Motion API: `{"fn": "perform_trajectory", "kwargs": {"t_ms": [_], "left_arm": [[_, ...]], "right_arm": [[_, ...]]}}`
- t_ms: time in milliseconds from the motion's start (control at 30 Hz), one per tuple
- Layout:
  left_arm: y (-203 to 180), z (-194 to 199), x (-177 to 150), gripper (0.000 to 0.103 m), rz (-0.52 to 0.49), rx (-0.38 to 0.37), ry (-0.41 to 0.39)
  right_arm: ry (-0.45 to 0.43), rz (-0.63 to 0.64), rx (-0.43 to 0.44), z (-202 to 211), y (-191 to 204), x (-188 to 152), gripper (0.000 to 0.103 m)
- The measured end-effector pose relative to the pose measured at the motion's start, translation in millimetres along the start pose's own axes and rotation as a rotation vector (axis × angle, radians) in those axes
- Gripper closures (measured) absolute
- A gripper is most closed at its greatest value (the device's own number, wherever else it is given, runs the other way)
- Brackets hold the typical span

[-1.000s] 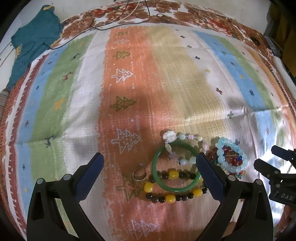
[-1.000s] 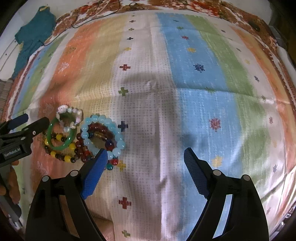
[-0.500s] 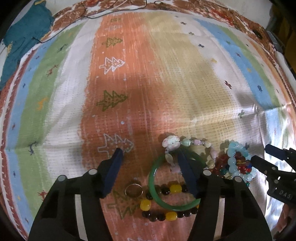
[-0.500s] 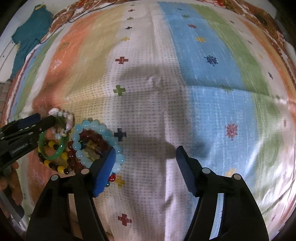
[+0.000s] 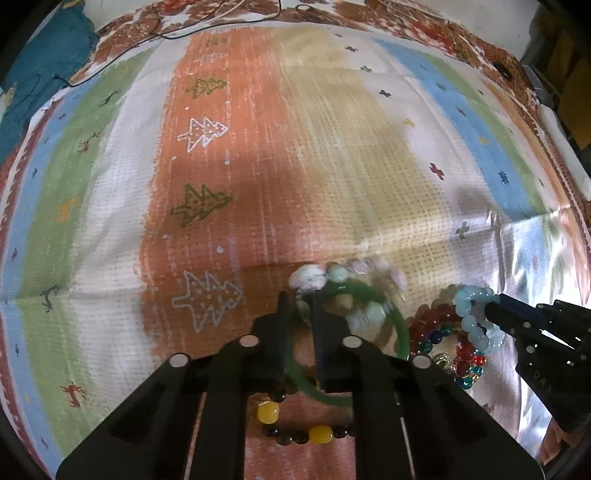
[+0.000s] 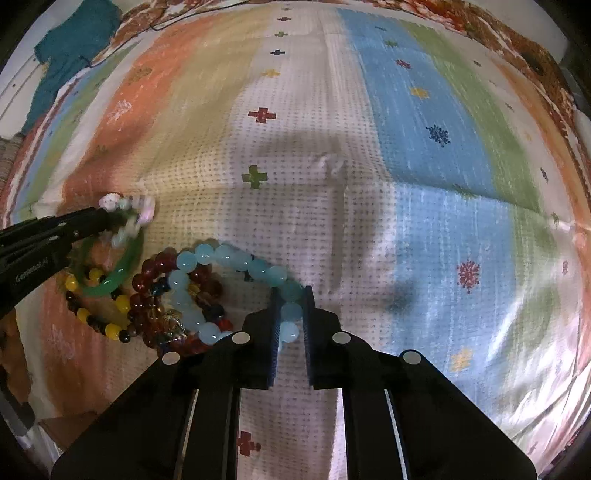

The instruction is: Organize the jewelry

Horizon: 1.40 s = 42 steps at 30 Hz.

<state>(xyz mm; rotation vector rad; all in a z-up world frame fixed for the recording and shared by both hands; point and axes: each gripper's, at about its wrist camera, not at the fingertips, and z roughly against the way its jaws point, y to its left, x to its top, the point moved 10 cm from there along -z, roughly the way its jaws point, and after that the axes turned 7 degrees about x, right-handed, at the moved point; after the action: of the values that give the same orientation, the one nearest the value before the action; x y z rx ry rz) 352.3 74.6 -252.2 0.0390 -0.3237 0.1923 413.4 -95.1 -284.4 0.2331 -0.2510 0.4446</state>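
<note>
A heap of jewelry lies on a striped cloth. My left gripper is shut on the pale pink-and-mint bead bracelet, which is blurred; it also shows in the right wrist view. Under it lie a green bangle and a yellow-and-dark bead bracelet. My right gripper is shut on the light blue bead bracelet, also seen in the left wrist view. Red and multicoloured bead bracelets lie tangled beneath it.
A teal garment lies at the cloth's far left corner, and a thin dark cable runs along the far edge. The cloth stretches wide beyond the heap.
Both grippers have moved in onto the heap and shut: the left on the pale bead bracelet, the right on the light blue bracelet. The pale bracelet is now moving.
</note>
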Motion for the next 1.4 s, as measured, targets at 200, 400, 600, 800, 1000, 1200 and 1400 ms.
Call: {"fn": "perform_trajectory", "kwargs": {"t_ms": [200,400,600,800,1000,1200,1400], "left_arm": [[3,9,3,0.095,-0.008,0.025,-0.026],[6,30,5,0.095,-0.008,0.041,-0.064],[8,56,2,0.095,-0.002,0.044,-0.098],[10,80,-3,0.095,0.013,0.036,-0.127],[4,103,-9,0.095,0.033,0.008,-0.149],[-10,130,-21,0.095,0.005,-0.024,-0.208],[-13,157,-28,0.095,-0.001,-0.032,-0.257]], "right_arm": [[-0.028,0.013,0.001,11,-5,1,0.091],[-0.085,0.036,0.031,40,1,-9,0.091],[-0.133,0.072,0.059,66,14,-11,0.091],[-0.174,0.098,0.070,80,29,-8,0.091],[-0.231,0.113,0.065,95,32,-10,0.091],[-0.285,0.146,0.062,117,42,-14,0.091],[-0.333,0.151,0.146,136,55,-24,0.091]]}}
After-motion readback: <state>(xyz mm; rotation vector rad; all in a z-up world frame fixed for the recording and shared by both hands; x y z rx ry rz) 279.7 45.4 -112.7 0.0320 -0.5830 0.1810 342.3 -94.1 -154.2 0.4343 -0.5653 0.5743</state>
